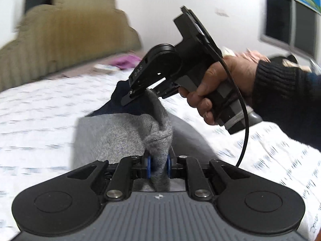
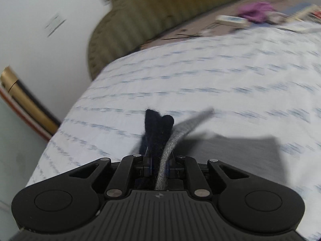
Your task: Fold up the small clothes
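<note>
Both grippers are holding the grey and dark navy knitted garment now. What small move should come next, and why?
Probably lower both ends onto the white printed bedsheet: the left gripper and right gripper each pinch an end of the grey and dark navy knitted garment, which hangs bunched between them.

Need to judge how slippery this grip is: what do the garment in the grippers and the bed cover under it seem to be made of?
Garment: looks like soft knit, grey with a dark navy part; ribbed stitch texture and fuzzy fibres at the pinched edge suggest wool or a cotton blend, matte. Bed cover: seems thin woven or quilted cotton, white with blue printed rows, matte; blur leaves the weave unclear.
</note>
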Motion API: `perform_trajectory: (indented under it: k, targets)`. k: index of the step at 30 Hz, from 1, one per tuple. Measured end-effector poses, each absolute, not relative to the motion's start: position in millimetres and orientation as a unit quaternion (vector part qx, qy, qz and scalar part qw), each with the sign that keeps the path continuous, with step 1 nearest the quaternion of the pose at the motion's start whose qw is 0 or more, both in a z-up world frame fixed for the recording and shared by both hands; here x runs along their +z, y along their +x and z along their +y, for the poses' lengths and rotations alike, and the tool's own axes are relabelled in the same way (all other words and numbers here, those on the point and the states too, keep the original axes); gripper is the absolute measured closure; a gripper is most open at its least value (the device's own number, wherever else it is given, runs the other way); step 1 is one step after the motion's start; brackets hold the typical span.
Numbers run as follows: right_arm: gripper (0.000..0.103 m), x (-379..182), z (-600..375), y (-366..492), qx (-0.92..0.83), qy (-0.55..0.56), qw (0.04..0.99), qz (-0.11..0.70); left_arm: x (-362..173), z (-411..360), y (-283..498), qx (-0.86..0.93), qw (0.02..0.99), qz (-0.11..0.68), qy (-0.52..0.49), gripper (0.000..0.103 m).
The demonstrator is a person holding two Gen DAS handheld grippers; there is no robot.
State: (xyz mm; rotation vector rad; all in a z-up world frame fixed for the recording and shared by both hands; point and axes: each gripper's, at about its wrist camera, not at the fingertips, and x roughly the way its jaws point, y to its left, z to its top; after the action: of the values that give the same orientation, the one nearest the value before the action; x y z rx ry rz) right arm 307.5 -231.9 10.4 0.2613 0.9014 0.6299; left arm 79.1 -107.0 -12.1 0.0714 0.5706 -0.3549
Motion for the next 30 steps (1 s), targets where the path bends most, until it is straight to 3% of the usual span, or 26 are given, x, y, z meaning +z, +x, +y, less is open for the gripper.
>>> perform_trajectory:
  k: [5, 16, 20, 22, 24, 27, 30]
  targets:
    - [0.089, -33, -280, 314, 0.256, 0.169, 0.836, 0.455, -32, -156, 88, -0.199, 0.927, 0.308, 0.082, 0.089]
    - [0.09, -57, -302, 319, 0.267, 0.204, 0.829, 0.447, -57, -172, 81, -0.21, 0.915, 0.325, 0.117, 0.089]
    - [0.07, -56, -323, 310, 0.257, 0.276, 0.812, 0.446, -36, -147, 57, -0.253, 0.92, 0.285, 0.096, 0.087]
    - [0.062, -45, -338, 291, 0.265, 0.302, 0.808, 0.431, -23, -122, 35, -0.268, 0.926, 0.25, 0.095, 0.073]
    - [0.056, -34, -352, 261, 0.275, 0.314, 0.812, 0.407, -16, -95, 13, -0.249, 0.937, 0.221, 0.102, 0.033]
    - [0.056, -28, -373, 213, 0.272, 0.321, 0.816, 0.396, -19, -62, -14, -0.207, 0.952, 0.177, 0.14, 0.028]
    - [0.056, -32, -376, 168, 0.268, 0.308, 0.817, 0.406, -37, -53, -13, -0.166, 0.945, 0.199, 0.198, 0.028]
